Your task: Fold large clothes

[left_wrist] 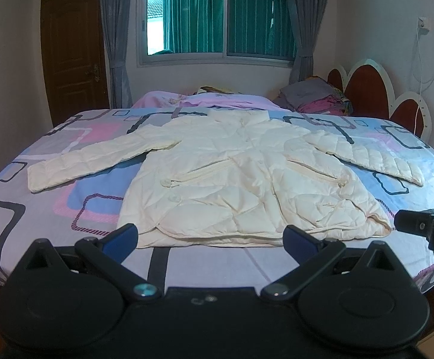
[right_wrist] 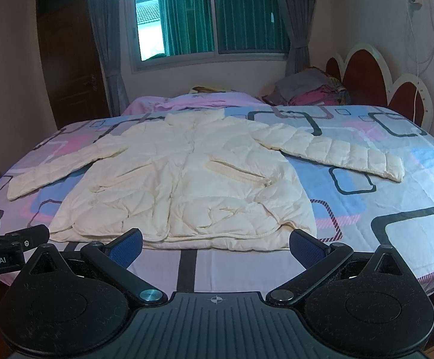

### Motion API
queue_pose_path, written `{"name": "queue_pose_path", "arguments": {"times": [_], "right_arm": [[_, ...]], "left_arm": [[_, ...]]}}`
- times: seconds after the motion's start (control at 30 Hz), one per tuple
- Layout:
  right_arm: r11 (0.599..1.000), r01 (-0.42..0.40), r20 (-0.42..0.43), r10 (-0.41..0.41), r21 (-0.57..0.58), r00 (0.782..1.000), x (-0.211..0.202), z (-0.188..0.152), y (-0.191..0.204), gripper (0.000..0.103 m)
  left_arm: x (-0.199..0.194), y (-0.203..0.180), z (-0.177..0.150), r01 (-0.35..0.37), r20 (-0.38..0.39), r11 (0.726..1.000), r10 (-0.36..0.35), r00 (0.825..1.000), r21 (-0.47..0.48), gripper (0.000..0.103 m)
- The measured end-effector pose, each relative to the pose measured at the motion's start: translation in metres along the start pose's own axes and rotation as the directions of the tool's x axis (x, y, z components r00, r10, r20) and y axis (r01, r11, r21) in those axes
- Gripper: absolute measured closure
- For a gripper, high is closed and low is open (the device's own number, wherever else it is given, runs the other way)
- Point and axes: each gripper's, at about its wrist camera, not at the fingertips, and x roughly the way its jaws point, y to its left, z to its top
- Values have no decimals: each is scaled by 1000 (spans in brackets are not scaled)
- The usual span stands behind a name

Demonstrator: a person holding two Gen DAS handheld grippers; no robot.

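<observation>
A cream quilted puffer jacket (left_wrist: 234, 179) lies flat, front up, on the bed, both sleeves spread out to the sides; it also shows in the right wrist view (right_wrist: 184, 185). My left gripper (left_wrist: 211, 236) is open and empty, its blue-padded fingers just short of the jacket's hem. My right gripper (right_wrist: 215, 243) is open and empty, also just before the hem. The right gripper's tip (left_wrist: 426, 227) shows at the right edge of the left wrist view; the left gripper's tip (right_wrist: 10, 242) shows at the left edge of the right wrist view.
The bed has a patterned sheet (left_wrist: 52, 179) in pink, blue and grey. A pink blanket (left_wrist: 205, 100) and a pile of clothes (left_wrist: 318, 97) lie at the far side by the headboard (left_wrist: 366, 86). A window, curtains and a door stand behind.
</observation>
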Motion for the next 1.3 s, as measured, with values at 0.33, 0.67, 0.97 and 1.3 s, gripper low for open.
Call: {"name": "queue_pose_path", "arguments": {"times": [0.33,0.67,0.97,1.3], "right_arm": [[1000,-14,-14,14,8,1000,2,-2,-2,0],[997,71,-40,-69,34,997,46,18,-22,0],[977,150,-78,-139,151,987,112,60,-66,0],[903,270,-15,-281,335,960,138,99,-132,0]], "left_arm": [[-1,0,-2,4,-16,1000,-4,1000,2,0],[40,8,23,30,-21,1000,-30,999,-3,0],[132,-4,70,140,-38,990,-139,990,17,2],[208,-23,107,251,-72,968,-248,966,27,3]]}}
